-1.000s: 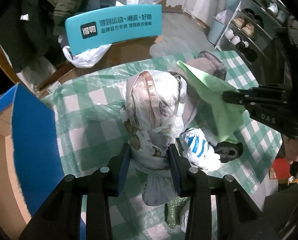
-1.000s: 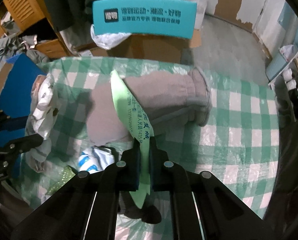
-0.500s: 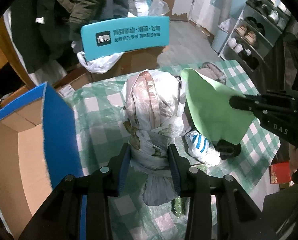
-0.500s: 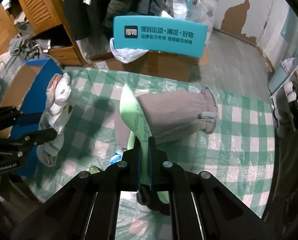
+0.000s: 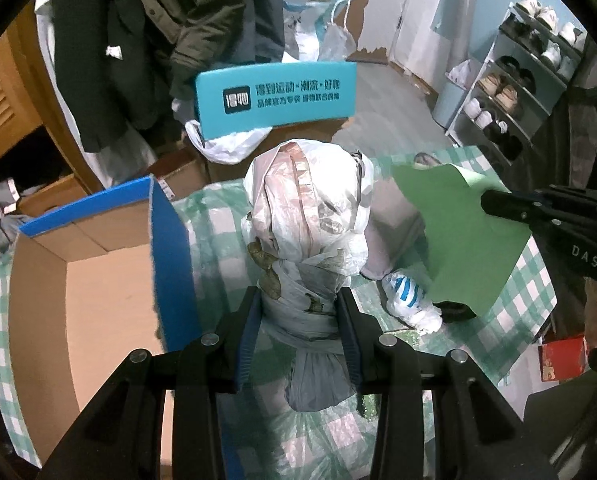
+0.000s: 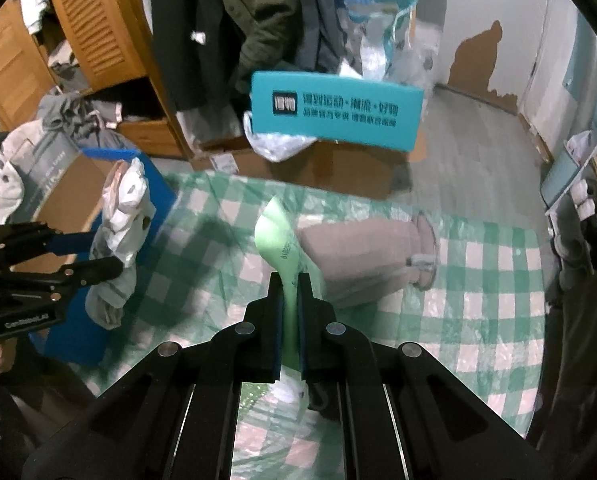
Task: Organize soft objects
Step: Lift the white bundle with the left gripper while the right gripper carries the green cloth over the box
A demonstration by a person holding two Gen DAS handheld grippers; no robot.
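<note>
Two grippers: the left gripper [image 5: 298, 312] at lower centre, jaws clamped on one knotted plastic bag bundle [image 5: 306, 232], and the right gripper [image 6: 289, 300] at lower centre, jaws clamped on one green sheet [image 6: 276, 228]. One open cardboard box [image 5: 98, 280] with blue flaps at left, one teal sign [image 5: 276, 98] at upper centre, one shoe rack [image 5: 526, 80] at upper right. On the checked table [image 6: 478, 280]: one grey-pink folded garment [image 6: 362, 248] and one small white-and-blue bag [image 5: 408, 300].
</note>
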